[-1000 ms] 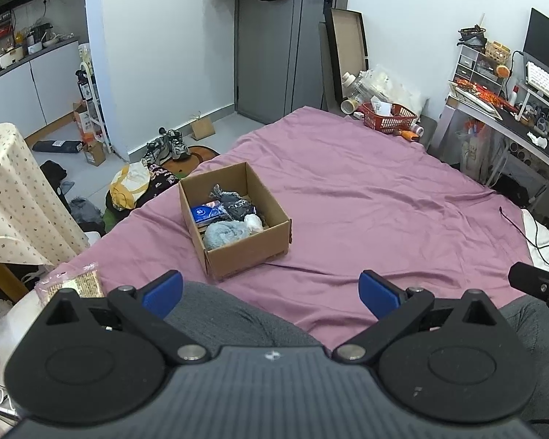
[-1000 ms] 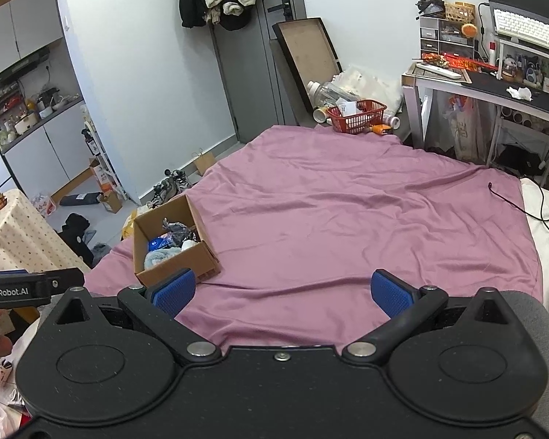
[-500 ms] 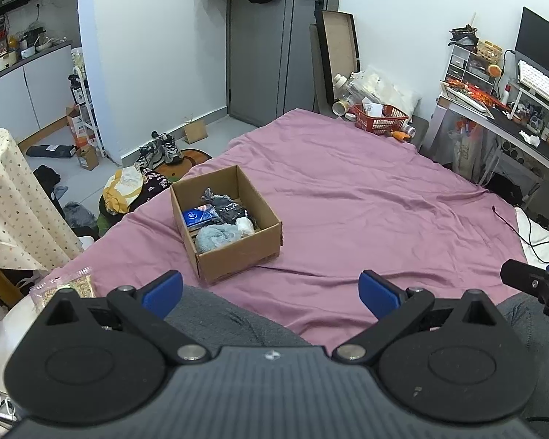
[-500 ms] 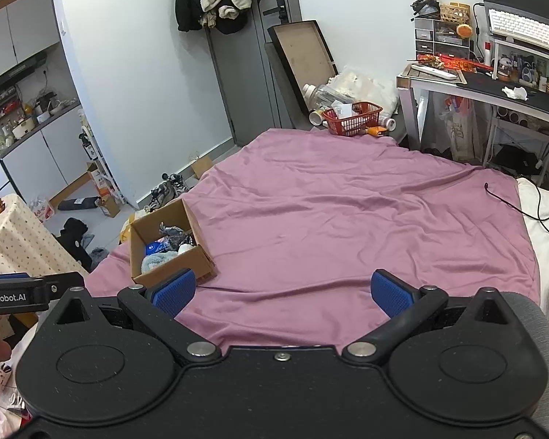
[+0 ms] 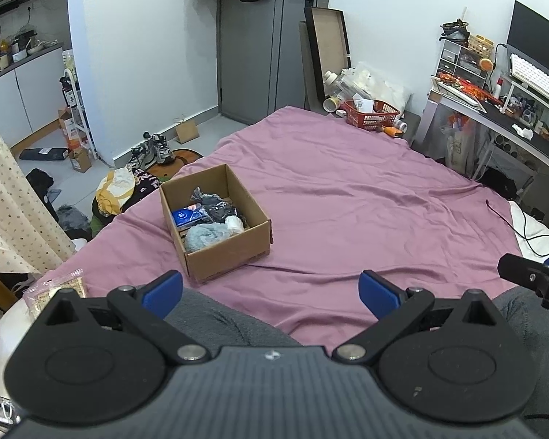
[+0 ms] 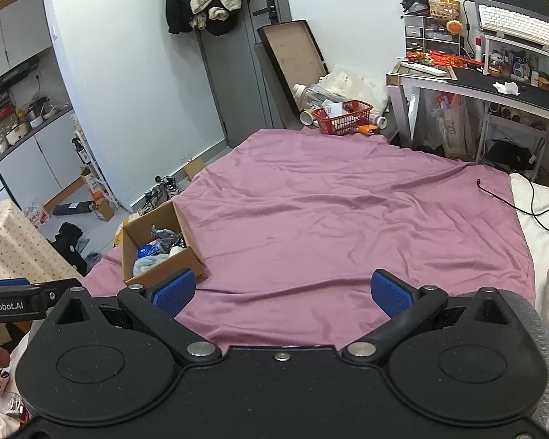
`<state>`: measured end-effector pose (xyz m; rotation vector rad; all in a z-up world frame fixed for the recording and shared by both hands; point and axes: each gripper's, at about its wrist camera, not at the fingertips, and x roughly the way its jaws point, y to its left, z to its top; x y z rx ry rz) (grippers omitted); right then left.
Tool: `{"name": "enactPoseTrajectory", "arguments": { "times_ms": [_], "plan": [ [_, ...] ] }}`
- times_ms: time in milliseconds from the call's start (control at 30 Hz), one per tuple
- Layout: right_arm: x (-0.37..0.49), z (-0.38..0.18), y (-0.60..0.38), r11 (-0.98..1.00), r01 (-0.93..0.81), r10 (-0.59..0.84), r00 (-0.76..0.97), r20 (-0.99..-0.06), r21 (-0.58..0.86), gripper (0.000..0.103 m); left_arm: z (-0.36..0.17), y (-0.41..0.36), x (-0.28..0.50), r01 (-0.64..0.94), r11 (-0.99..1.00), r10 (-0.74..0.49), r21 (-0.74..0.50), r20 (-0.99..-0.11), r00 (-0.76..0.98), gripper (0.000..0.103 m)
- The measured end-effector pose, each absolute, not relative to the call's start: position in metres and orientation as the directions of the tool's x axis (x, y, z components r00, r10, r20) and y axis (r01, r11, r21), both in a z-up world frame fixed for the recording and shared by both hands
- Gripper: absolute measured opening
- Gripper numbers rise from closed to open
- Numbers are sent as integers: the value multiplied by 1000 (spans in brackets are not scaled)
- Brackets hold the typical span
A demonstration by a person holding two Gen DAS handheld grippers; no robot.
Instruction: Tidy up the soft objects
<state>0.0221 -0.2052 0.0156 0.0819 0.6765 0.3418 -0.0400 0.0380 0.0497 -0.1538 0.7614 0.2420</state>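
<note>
A bed covered by a wrinkled mauve bedsheet (image 5: 347, 197) is seen across most of both views. At its far end a grey door (image 5: 252, 47) with dark clothes hung on top is seen, and a desk (image 6: 494, 91) with a white keyboard (image 6: 519, 23) is placed along the right edge of the bed. A red plastic basket (image 5: 371, 115) is set just past the far edge of the sheet.

An open cardboard box (image 5: 234, 248) is placed on the sheet near the bed's left edge, well apart from the basket. In the right wrist view the same box (image 6: 164, 274) is seen at the left, partly hidden behind a blue pad. The box is filled with soft items: a pale blue fluffy cloth (image 5: 206, 236) at the near wall, a dark grey bundle (image 5: 216, 208) behind it, a blue packet (image 5: 188, 216) toward the left wall, and a small white piece (image 5: 235, 224) beside the fluffy cloth.

The left gripper (image 5: 271, 291) is held over the near edge of the bed, fingers spread wide, nothing between the blue pads (image 5: 163, 291). The right gripper (image 6: 282, 291) is likewise spread wide and nothing is held. Grey-trousered knees (image 5: 216, 323) are seen under the left gripper. A black cable (image 6: 508, 205) is laid across the sheet's right edge.
</note>
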Motion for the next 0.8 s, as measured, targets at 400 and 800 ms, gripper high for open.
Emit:
{"name": "enactPoseTrajectory", "arguments": {
  "times_ms": [400,800],
  "plan": [
    [23,23,-214,948,-267,316,745,-587,172,103,49,25,-28,-272,961,164,-47,-696,699,102],
    [24,17,-218,955,-256,293,746,-598,148,103,43,22,-25,-283,957,158,-62,-706,690,102]
  ]
}}
